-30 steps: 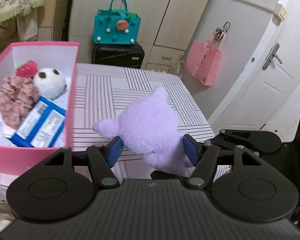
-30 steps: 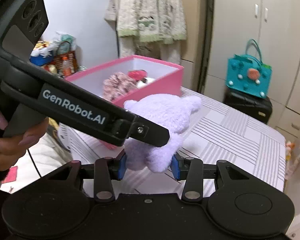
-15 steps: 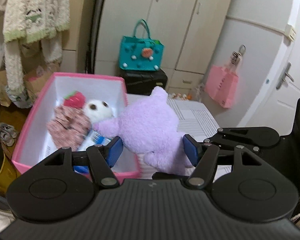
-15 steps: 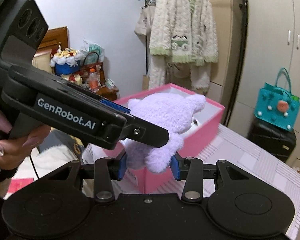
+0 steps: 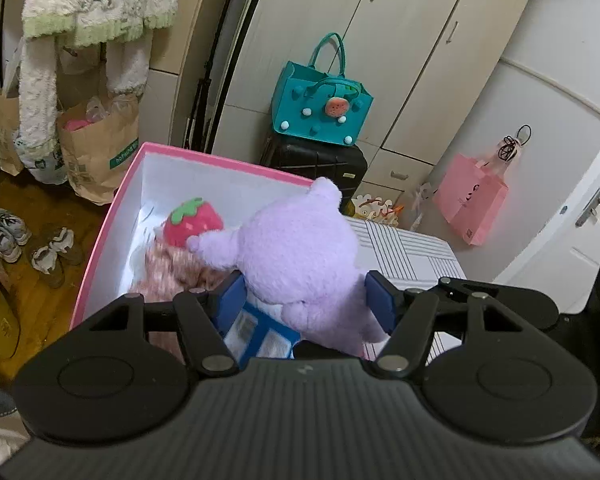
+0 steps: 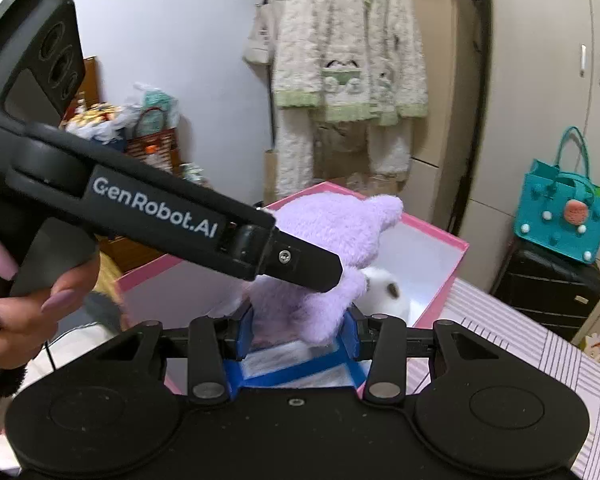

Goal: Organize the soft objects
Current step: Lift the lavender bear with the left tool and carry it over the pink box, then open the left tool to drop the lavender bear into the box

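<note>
We now carry the purple plush (image 5: 300, 256), clamped between both the left gripper (image 5: 306, 300) and right gripper (image 6: 298, 328), from over the striped table (image 5: 412, 248) to above the pink box (image 5: 112, 216) at nine o'clock.

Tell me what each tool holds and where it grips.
Both hold the purple plush toy: left tool across its lower body, right tool on a lower limb.

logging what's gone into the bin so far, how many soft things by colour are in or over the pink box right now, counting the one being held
purple: 1, plush toy held over the pink box by both grippers
red: 1, strawberry plush
white: 1, round plush
pink speckled: 1, fluffy item
total: 4
</note>
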